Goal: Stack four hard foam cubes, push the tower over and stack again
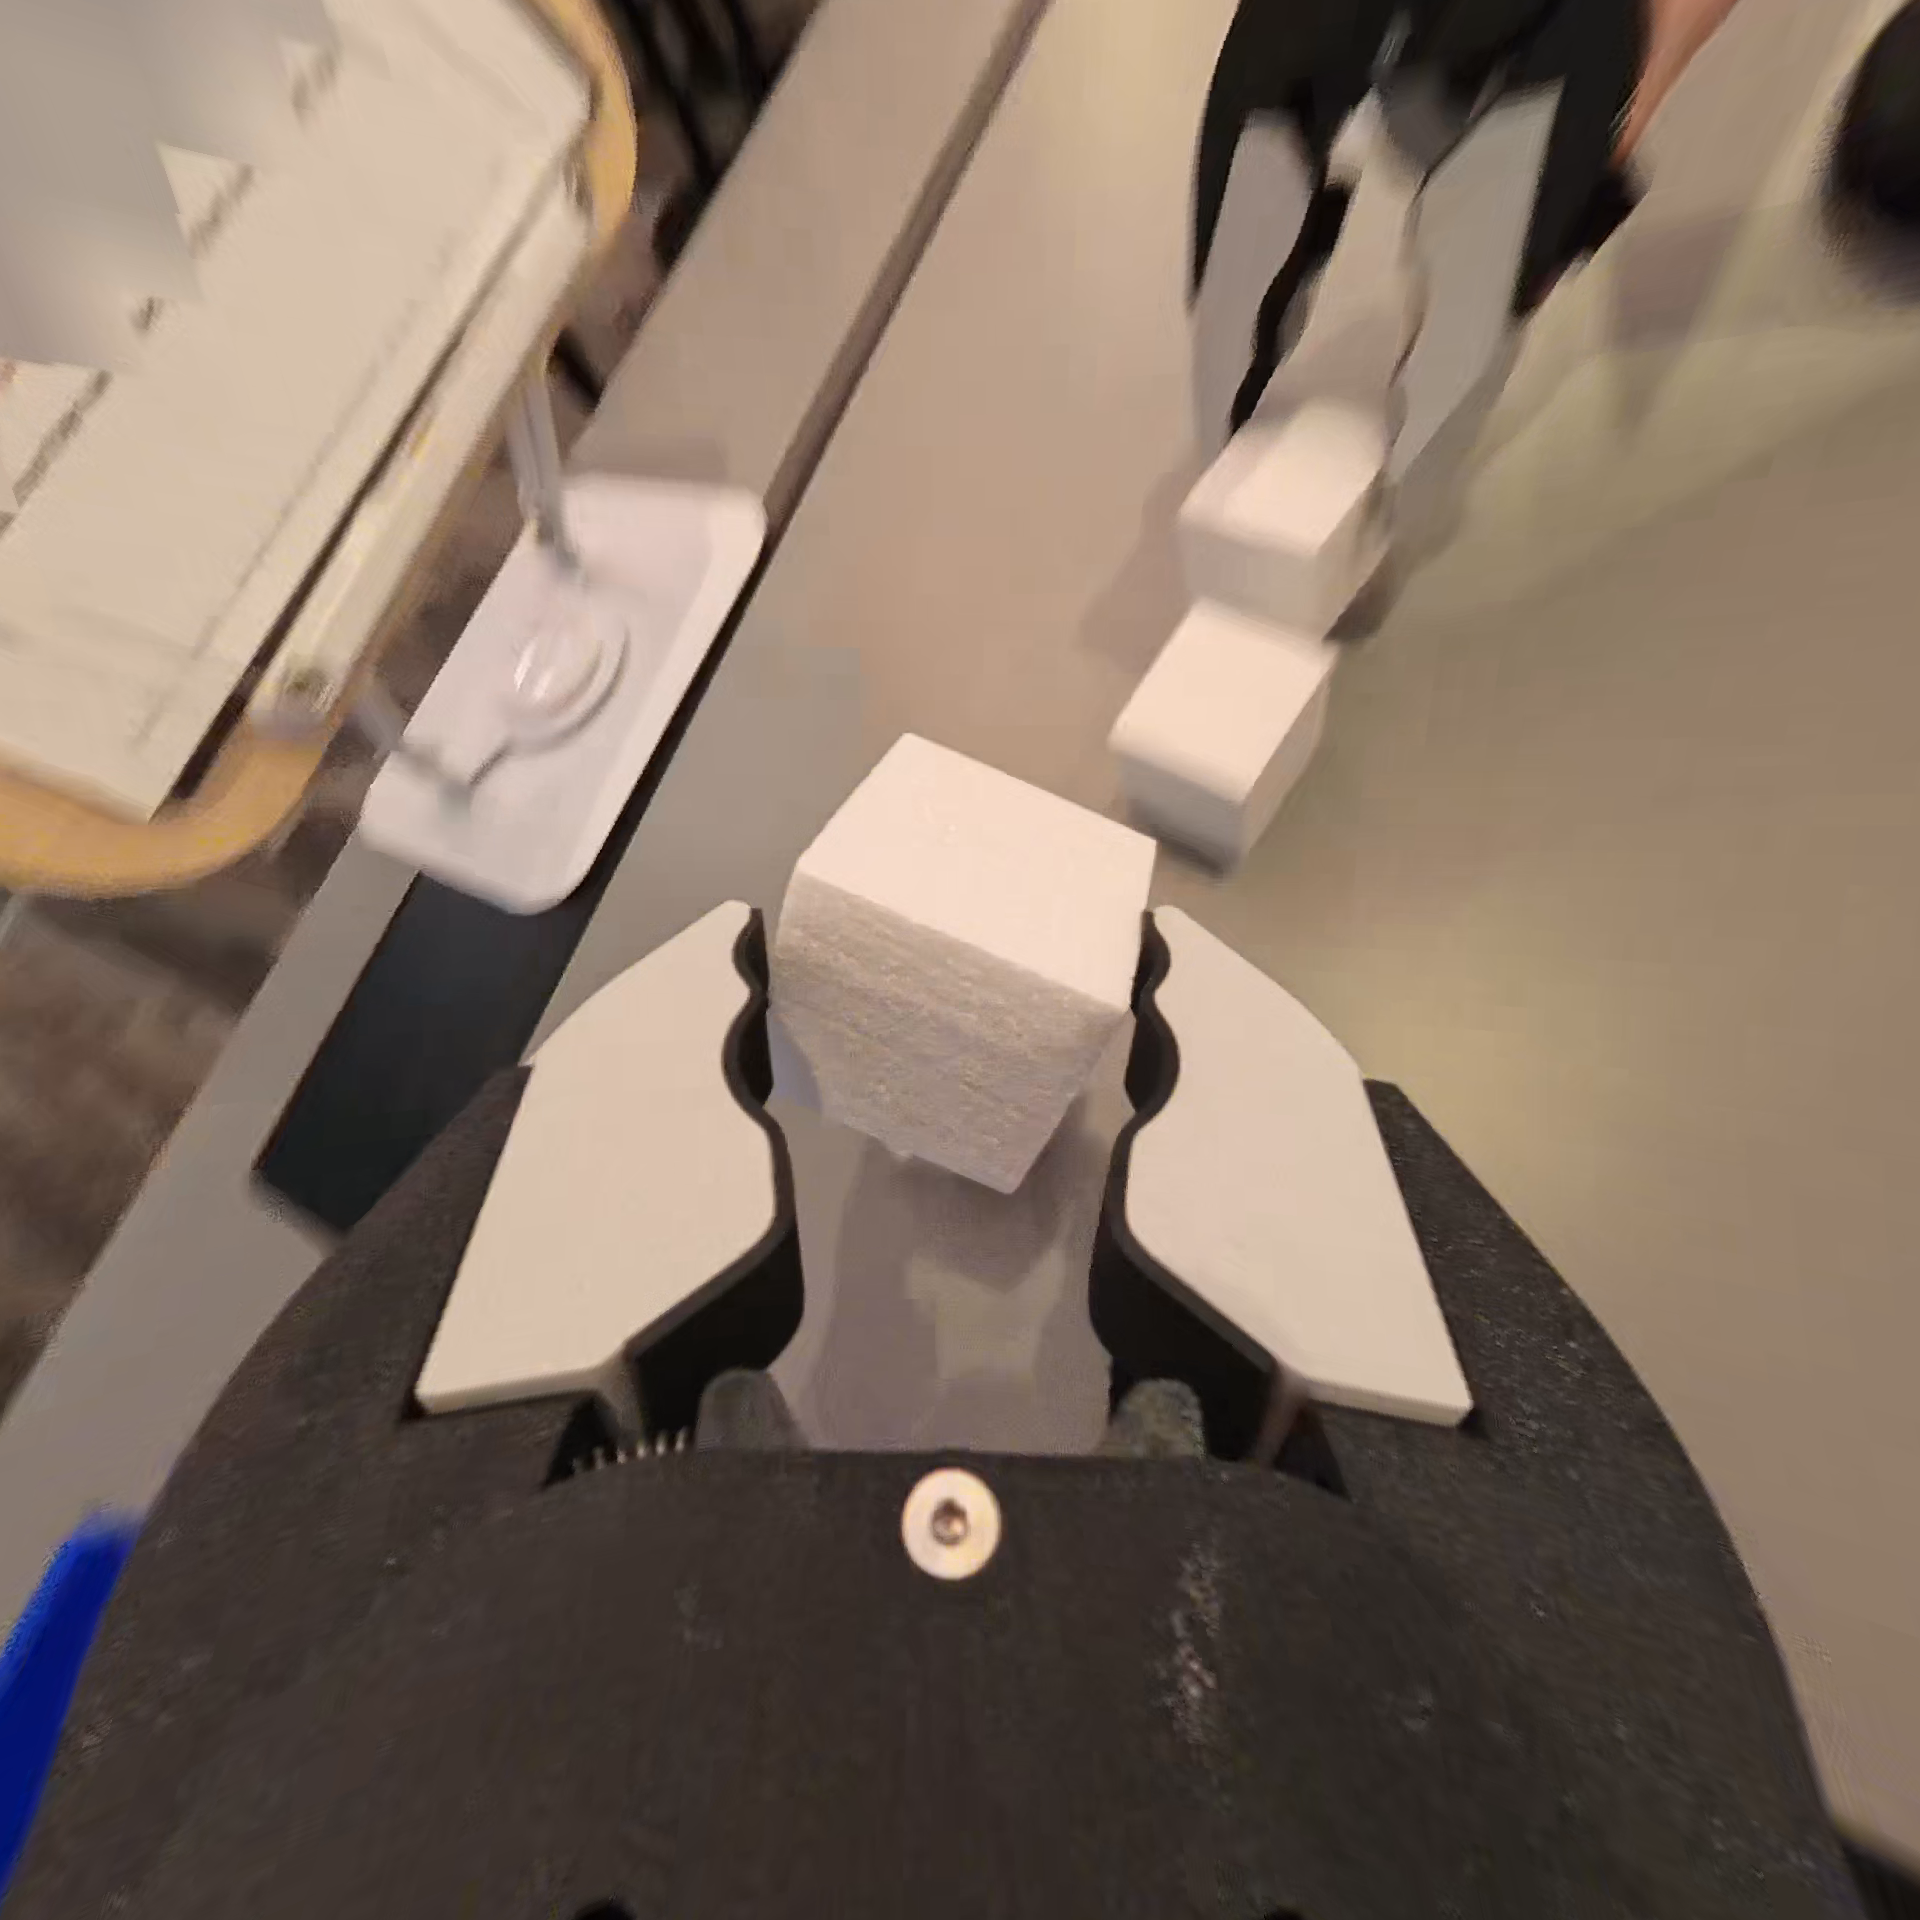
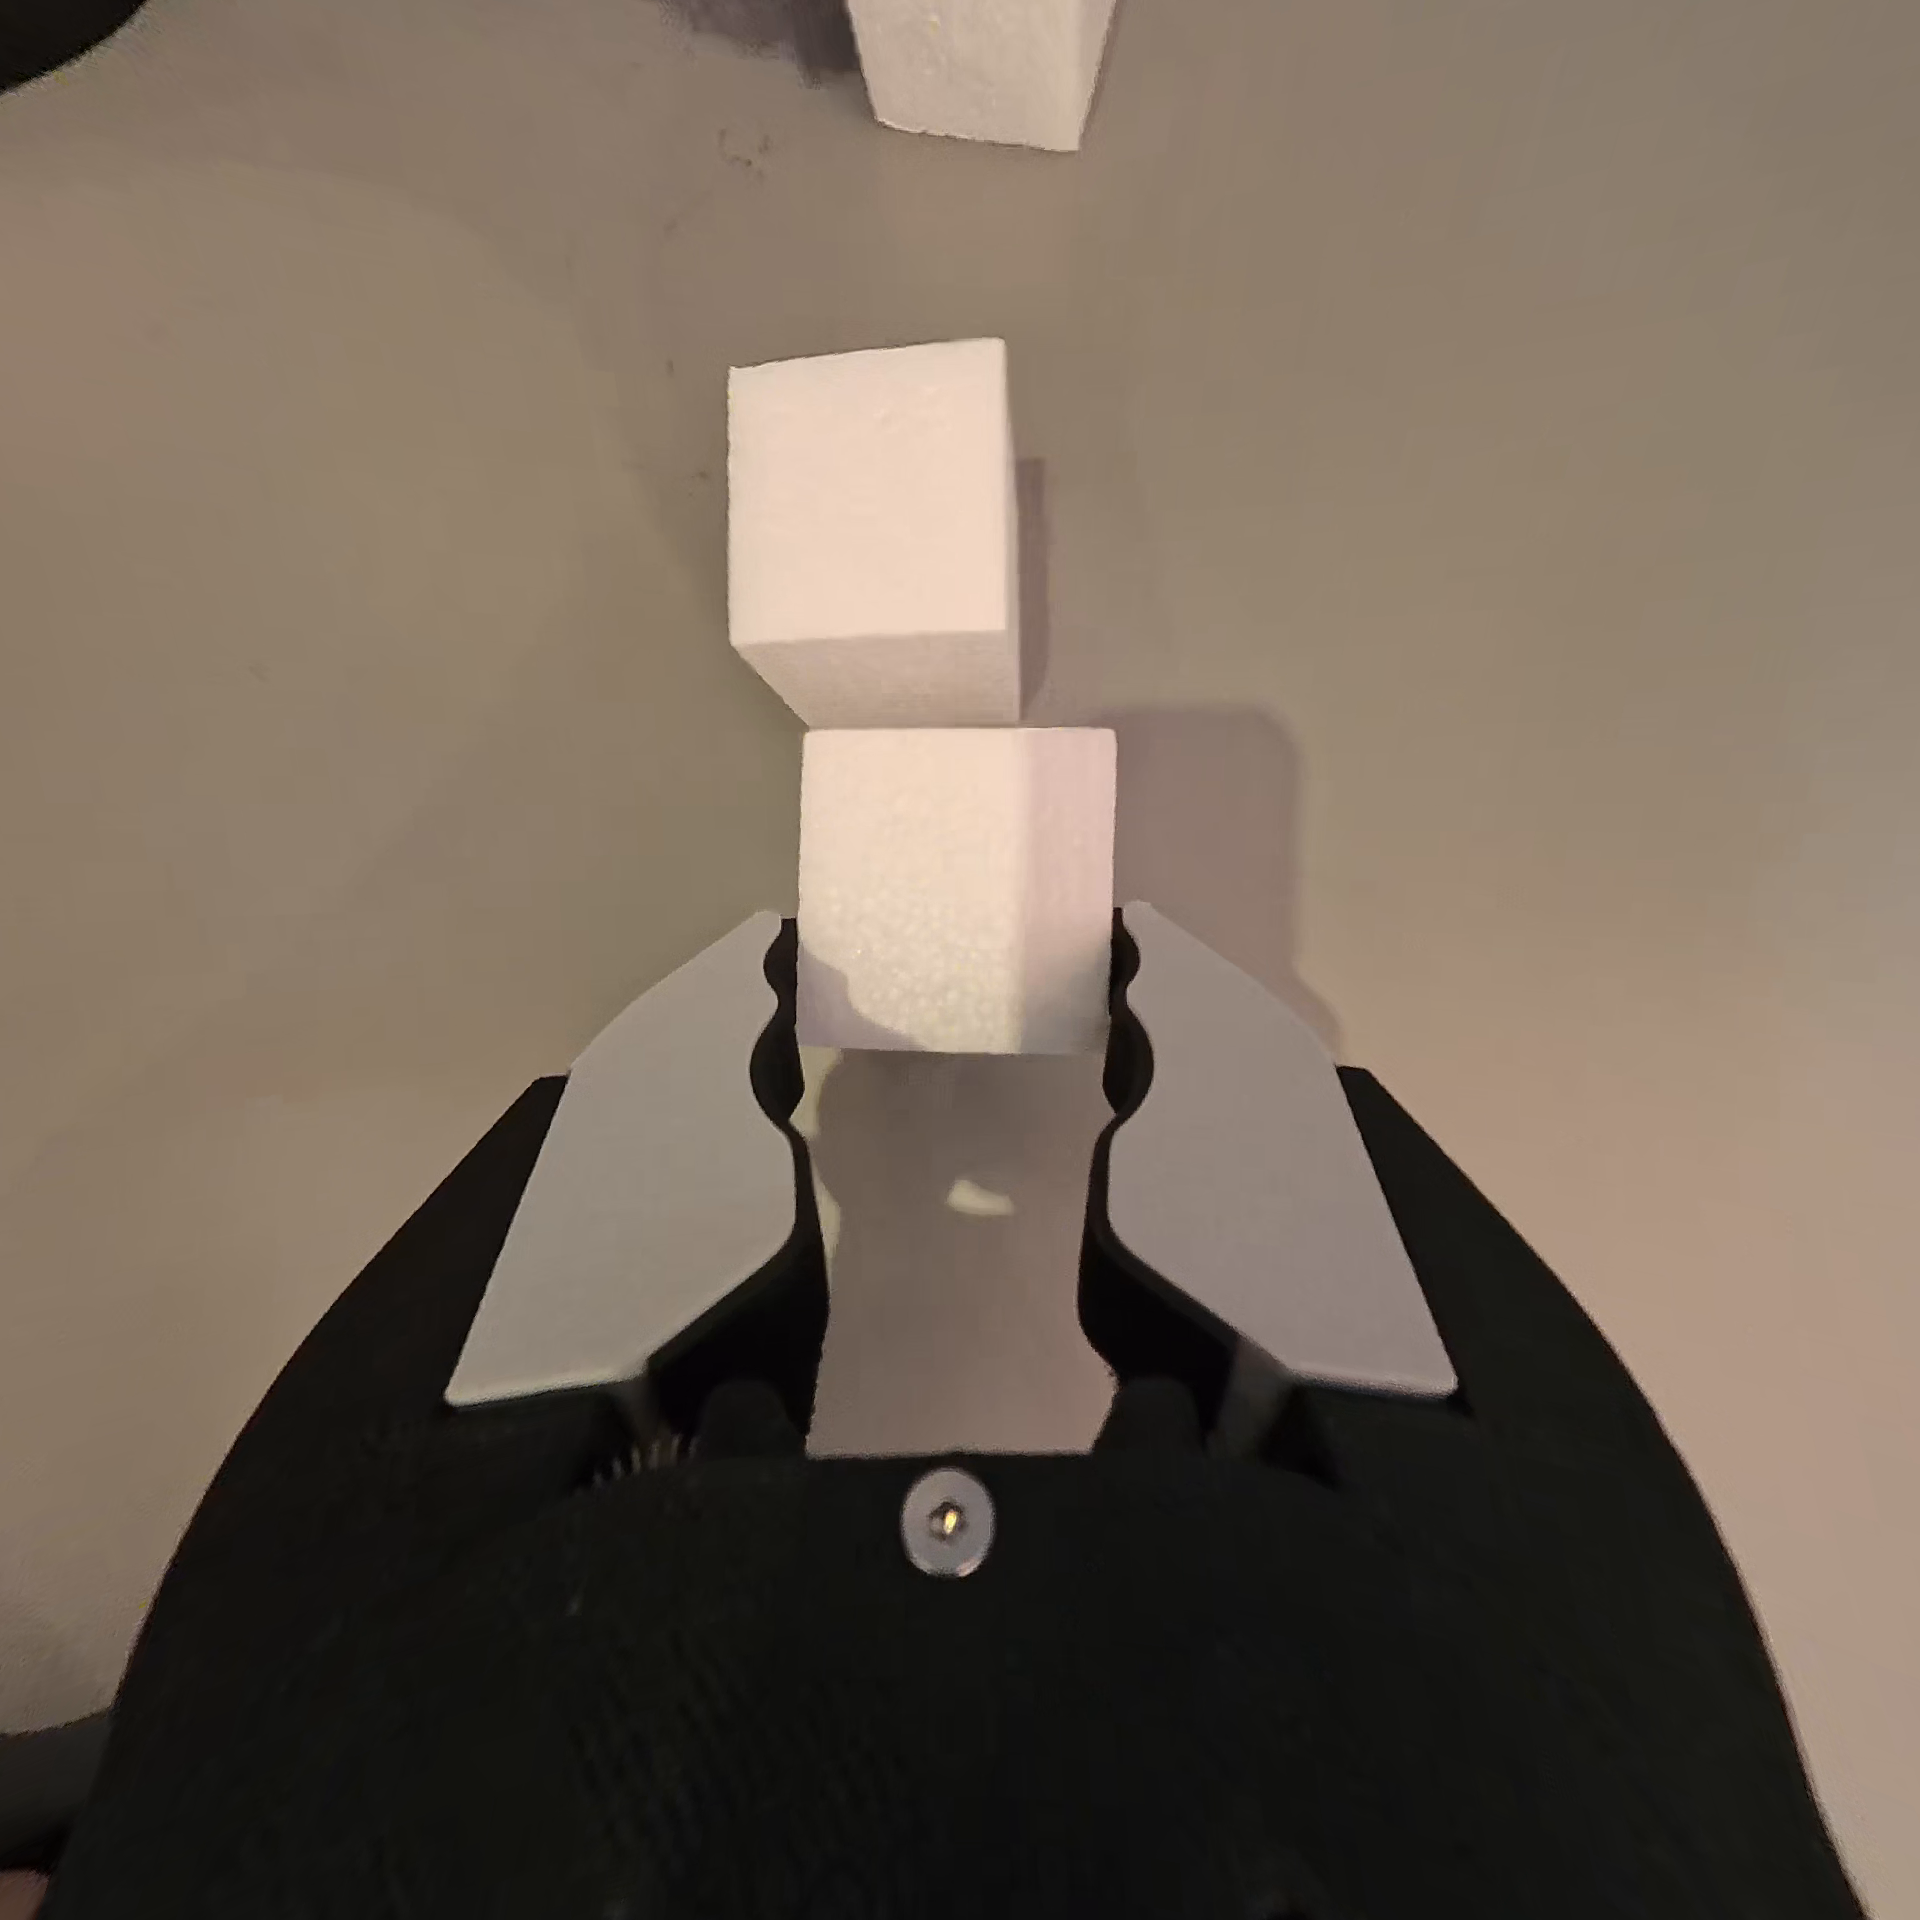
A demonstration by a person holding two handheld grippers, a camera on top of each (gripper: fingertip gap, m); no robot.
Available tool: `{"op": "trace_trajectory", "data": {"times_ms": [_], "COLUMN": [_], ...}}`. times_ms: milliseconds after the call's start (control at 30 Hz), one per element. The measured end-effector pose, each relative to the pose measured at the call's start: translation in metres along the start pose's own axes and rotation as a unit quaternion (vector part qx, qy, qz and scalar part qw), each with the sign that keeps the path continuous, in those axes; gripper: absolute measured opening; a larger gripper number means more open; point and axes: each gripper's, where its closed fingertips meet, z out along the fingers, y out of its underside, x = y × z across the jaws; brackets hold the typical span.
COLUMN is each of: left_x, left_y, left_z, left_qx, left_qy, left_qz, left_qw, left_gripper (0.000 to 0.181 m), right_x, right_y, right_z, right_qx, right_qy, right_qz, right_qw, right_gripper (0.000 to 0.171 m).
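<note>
While each gripper carries one white foam cube, no tower of four stands yet. The left gripper (image 1: 951,971) pinches a tilted cube (image 1: 961,966) between its fingertips above the grey table (image 1: 1558,935); one lower corner hangs below the pads, so the grip looks skewed. Beyond it, the right gripper (image 1: 1340,343) closes on an upper cube (image 1: 1283,520) that sits on or just above a lower cube (image 1: 1226,727); blur hides the contact. In the right wrist view, the right gripper (image 2: 956,961) clamps its cube (image 2: 951,883) over the cube beneath (image 2: 868,520), offset sideways. A fourth cube (image 2: 982,62) lies farther off. Risks: the offset overhang may topple on release, and the tilted cube may land on an edge and knock the light stack over.
</note>
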Motion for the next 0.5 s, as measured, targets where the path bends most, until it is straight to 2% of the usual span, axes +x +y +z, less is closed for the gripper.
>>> {"op": "trace_trajectory", "data": {"times_ms": [67,133,333,500], "left_x": [0.017,0.028,0.059,0.062], "left_y": [-0.032,-0.049,-0.043,-0.047], "left_z": [0.021,0.046,0.095,0.1], "left_qx": [0.083,0.136,0.141,0.167], "left_qy": [0.043,0.051,0.133,0.142], "left_qz": [-0.031,-0.046,-0.102,-0.107], "left_qw": [0.995,0.988,0.976,0.97], "left_gripper": [0.067,0.067,0.067,0.067], "right_x": [0.005,0.011,0.023,0.023], "right_y": [0.003,0.005,0.003,0.001], "right_z": [-0.017,-0.039,-0.097,-0.107], "right_qx": [0.014,0.037,0.129,0.147], "right_qy": [0.003,0.009,0.034,0.034], "right_qz": [0.01,0.021,0.046,0.044], "right_qw": [1.0,0.999,0.99,0.988], "right_gripper": [0.057,0.057,0.057,0.057]}}
